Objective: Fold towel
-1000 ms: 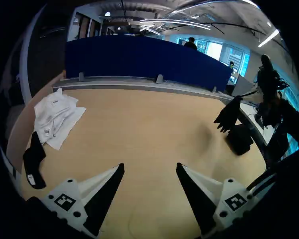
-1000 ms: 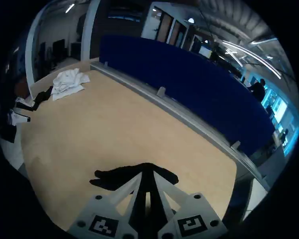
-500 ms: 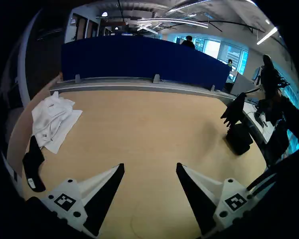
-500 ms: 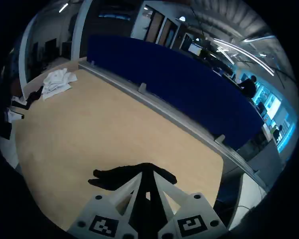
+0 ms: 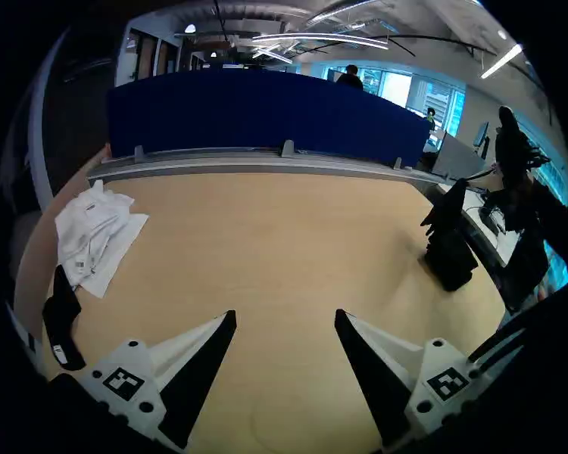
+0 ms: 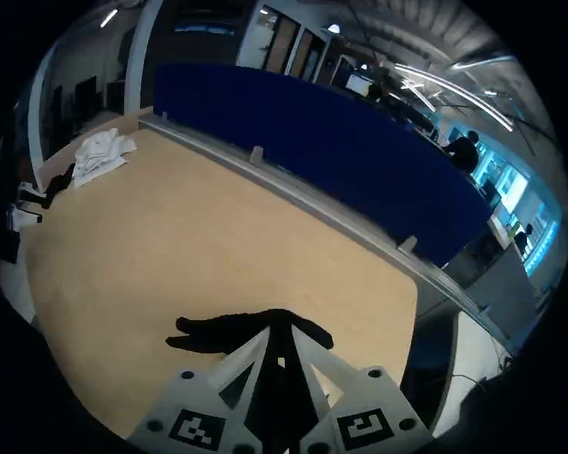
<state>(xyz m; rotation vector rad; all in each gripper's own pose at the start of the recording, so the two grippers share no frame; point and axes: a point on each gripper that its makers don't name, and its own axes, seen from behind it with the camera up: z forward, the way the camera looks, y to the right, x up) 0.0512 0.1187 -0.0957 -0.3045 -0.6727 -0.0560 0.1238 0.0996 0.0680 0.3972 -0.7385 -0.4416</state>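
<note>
**A:** Where are we finding the black towel?

**B:** It is at the tips of the right tool, whose fingers are pressing together on it. From the pinch the cloth is trailing toward 9 o'clock, dark, limp and crumpled, with no corner readable.

**A:** And seen from the left tool?

**B:** That tool is spread wide and holding nothing above the table. In its view the towel is hanging at 2 o'clock, long axis roughly upright, its lower end apparently resting on the wood.

**A:** Which is nearer?

**B:** The right. We are judging that the left must travel toward 2 o'clock. The white cloths are lying at 10 o'clock, well apart.
</note>
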